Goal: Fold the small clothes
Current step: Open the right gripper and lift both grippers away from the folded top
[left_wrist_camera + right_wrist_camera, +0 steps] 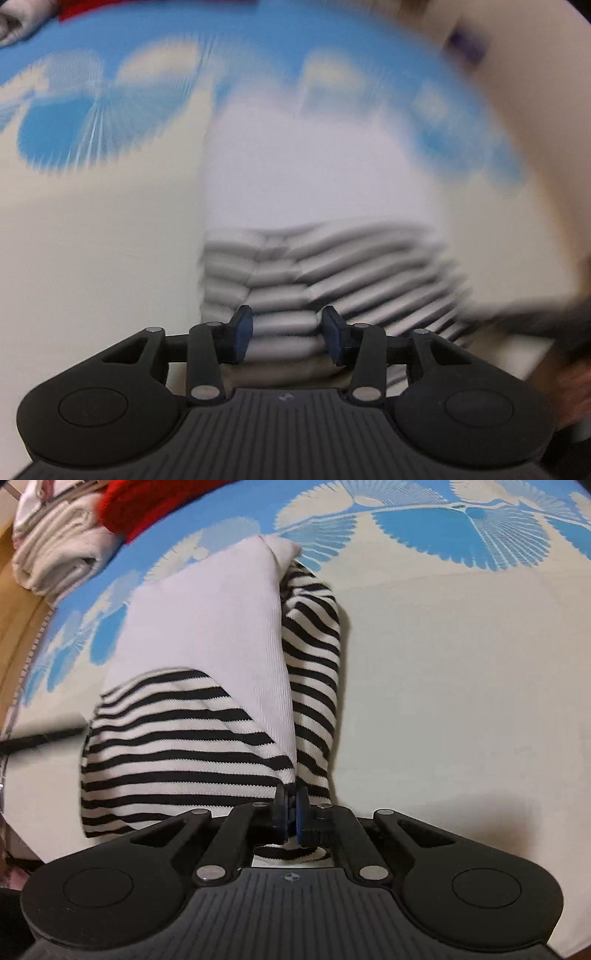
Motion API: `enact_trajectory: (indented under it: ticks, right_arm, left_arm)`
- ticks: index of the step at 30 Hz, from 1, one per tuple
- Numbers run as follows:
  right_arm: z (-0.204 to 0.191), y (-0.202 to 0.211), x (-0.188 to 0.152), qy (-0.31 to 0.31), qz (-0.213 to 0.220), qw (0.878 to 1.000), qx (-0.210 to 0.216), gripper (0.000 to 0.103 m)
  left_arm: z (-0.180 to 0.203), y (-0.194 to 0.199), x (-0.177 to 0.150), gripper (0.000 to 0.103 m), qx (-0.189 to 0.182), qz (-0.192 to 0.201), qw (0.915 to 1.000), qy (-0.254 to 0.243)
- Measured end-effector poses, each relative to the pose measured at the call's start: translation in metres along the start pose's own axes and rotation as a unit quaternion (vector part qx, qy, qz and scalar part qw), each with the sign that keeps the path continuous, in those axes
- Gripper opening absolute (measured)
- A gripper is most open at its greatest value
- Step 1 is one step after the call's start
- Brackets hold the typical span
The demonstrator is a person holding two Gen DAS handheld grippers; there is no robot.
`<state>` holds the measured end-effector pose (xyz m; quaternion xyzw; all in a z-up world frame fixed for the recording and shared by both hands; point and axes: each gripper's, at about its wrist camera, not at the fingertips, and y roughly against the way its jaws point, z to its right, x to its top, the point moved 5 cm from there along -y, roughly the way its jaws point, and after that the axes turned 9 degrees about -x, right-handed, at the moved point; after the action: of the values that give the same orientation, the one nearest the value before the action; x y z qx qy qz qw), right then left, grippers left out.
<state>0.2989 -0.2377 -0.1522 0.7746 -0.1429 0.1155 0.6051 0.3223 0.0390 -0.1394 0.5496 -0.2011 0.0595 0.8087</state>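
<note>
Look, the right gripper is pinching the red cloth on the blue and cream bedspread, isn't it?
Not quite. The right gripper is pinching the striped garment, not the red cloth. The right wrist view shows its jaws shut on the black-and-white stripes, while the red cloth lies far off at the top corner. The rest is right: it all sits on the blue and cream bedspread.

left wrist view is motion-blurred throughout: striped garment (332, 280) stripes smear to grey, cloth pattern (92, 122) is soft. whether the fingers (242, 332) of the left gripper (288, 332) touch the fabric between them: can't tell. dark smear at the right edge (569, 332) unidentifiable. purple patch (467, 44) up top unreadable. right wrist view: red item (125, 506) and white folded pile (55, 554) cut off by the top-left edge; garment's near hem hidden behind the right gripper (291, 812).
</note>
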Motion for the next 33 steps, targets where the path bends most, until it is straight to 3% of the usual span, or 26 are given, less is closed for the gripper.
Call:
enact_trajectory:
  ticks: [3, 7, 9, 12, 16, 18, 21, 24, 25, 26, 29, 33]
  right_arm:
    - [-0.004, -0.001, -0.002, 0.007, -0.007, 1.000, -0.020, 0.002]
    - [-0.003, 0.010, 0.000, 0.001, 0.014, 1.000, -0.010, 0.002]
    - [-0.002, 0.011, 0.000, 0.009, 0.017, 1.000, -0.011, 0.002]
    - [-0.004, 0.007, -0.002, 0.021, 0.009, 1.000, -0.017, 0.002]
    - [-0.011, 0.005, -0.005, 0.038, -0.002, 0.999, -0.026, 0.004]
    - [-0.013, 0.012, -0.006, 0.034, 0.009, 0.999, -0.034, 0.006]
    - [-0.011, 0.039, -0.002, 0.033, 0.070, 0.996, -0.052, 0.025]
    - [-0.014, 0.084, -0.004, 0.063, 0.176, 0.979, -0.087, 0.046]
    - [-0.016, 0.100, -0.009, 0.073, 0.210, 0.970, -0.098, 0.058]
    - [-0.017, 0.114, -0.014, 0.075, 0.236, 0.963, -0.105, 0.068]
    - [-0.019, 0.148, -0.039, 0.062, 0.285, 0.951, -0.099, 0.074]
    - [-0.024, 0.178, -0.079, 0.045, 0.329, 0.939, -0.088, 0.088]
  left_arm:
    - [0.008, 0.000, 0.001, 0.053, 0.019, 0.004, 0.9998, -0.009]
    - [0.019, 0.038, -0.005, 0.053, -0.005, 0.043, 0.9988, -0.021]
    - [0.014, 0.035, -0.018, 0.053, -0.002, 0.021, 0.9993, -0.030]
    - [0.002, -0.001, -0.040, 0.055, 0.043, -0.052, 0.9966, -0.047]
    - [0.007, 0.013, -0.043, 0.055, 0.060, -0.019, 0.9960, -0.064]
    - [0.016, 0.030, -0.048, 0.063, 0.077, 0.009, 0.9934, -0.085]
    - [0.030, 0.070, -0.053, 0.090, 0.104, 0.072, 0.9860, -0.109]
    - [0.046, 0.117, -0.063, 0.097, 0.129, 0.155, 0.9732, -0.111]
    - [0.052, 0.134, -0.068, 0.101, 0.127, 0.180, 0.9695, -0.108]
    - [0.058, 0.150, -0.075, 0.102, 0.122, 0.208, 0.9652, -0.102]
    - [0.075, 0.180, -0.098, 0.102, 0.125, 0.261, 0.9537, -0.083]
    - [0.097, 0.187, -0.132, 0.102, 0.128, 0.268, 0.9542, -0.035]
